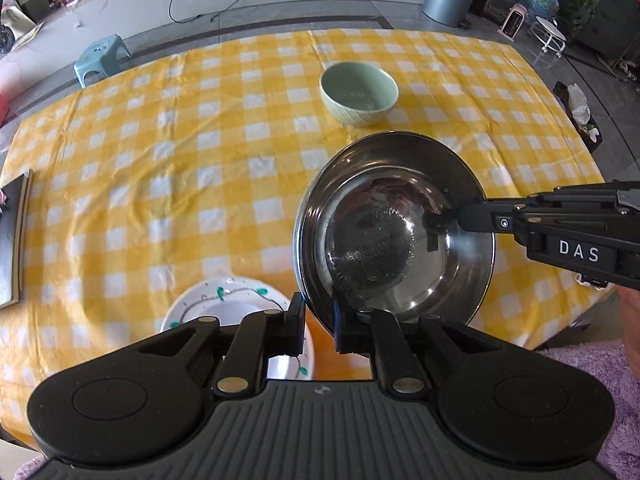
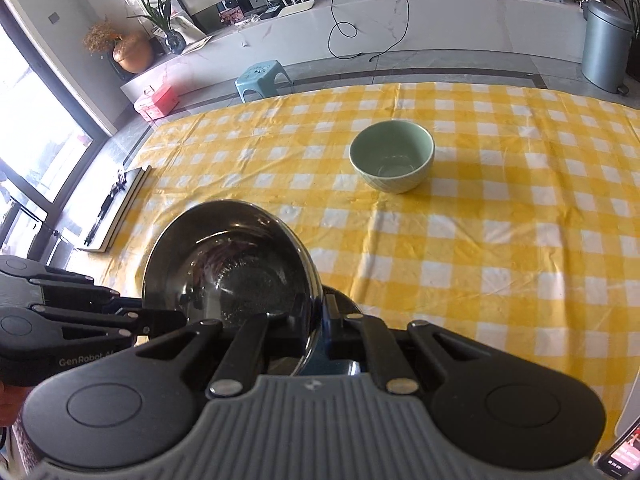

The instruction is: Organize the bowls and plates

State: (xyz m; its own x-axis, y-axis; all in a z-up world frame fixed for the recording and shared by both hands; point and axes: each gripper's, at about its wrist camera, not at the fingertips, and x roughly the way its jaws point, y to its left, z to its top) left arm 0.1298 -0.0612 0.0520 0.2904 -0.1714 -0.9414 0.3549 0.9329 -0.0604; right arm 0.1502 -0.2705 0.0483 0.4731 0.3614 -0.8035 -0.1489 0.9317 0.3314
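Steel bowl [image 1: 394, 240] hangs above the desk [image 1: 160, 168], its rim pinched in both narrow jaws, left gripper [image 1: 318, 320] and right gripper [image 2: 316, 336], likely for steady carrying toward the green bowl [image 1: 359, 93] ahead.

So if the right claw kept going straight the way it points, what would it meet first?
Apart from the steel bowl whose rim it already grips, probably the yellow checked tablecloth, short of the green bowl; depth is unclear.

"DAS" stands on the right gripper [image 1: 460, 216] at right; "GenRobot" on the left gripper [image 2: 176, 316] at lower left.
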